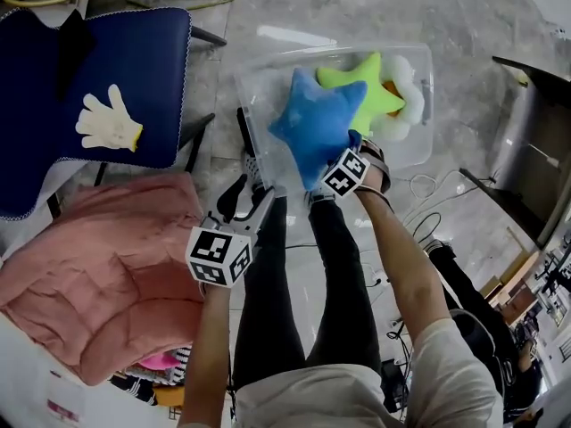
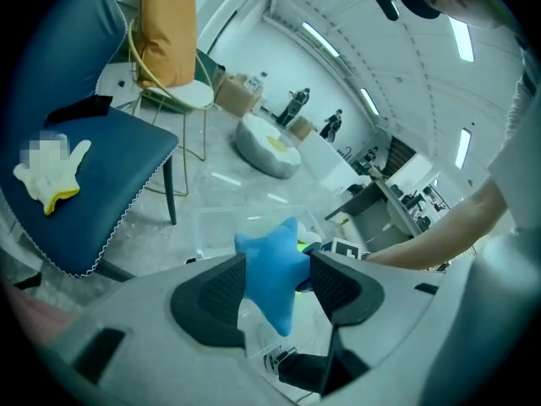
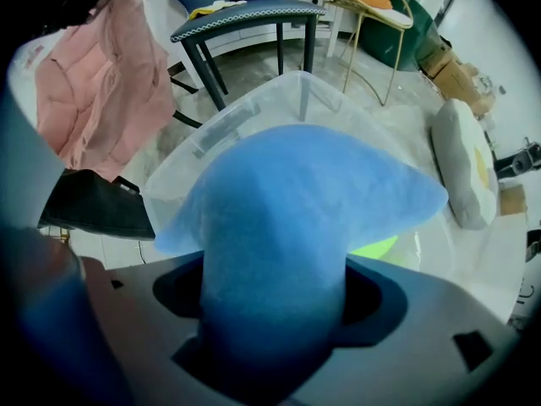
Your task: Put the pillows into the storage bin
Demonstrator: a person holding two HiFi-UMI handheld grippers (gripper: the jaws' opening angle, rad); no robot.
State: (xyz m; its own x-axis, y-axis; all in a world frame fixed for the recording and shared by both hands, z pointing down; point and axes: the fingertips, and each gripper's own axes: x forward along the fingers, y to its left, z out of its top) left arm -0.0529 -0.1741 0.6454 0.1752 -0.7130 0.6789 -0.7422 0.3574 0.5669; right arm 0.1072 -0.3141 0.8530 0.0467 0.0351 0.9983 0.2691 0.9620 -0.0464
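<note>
A clear plastic storage bin (image 1: 421, 59) stands on the floor in front of the person's feet. A green star pillow (image 1: 364, 92) and a white round pillow (image 1: 408, 96) lie inside it. My right gripper (image 1: 350, 148) points down over the bin's near side, shut on one arm of a blue star pillow (image 1: 317, 123). In the right gripper view that pillow (image 3: 287, 201) fills the gap between the jaws, above the bin (image 3: 254, 112). My left gripper (image 1: 245, 194) hangs left of the bin, open with nothing between its jaws. Beyond them the blue star pillow (image 2: 270, 260) shows.
A dark blue chair (image 1: 134, 52) with a white glove (image 1: 109, 121) on its seat stands at the left. A pink quilted jacket (image 1: 107, 266) lies below it. Cables (image 1: 428, 212) trail on the floor at the right. A yellow cushion (image 2: 165, 28) sits on a far chair.
</note>
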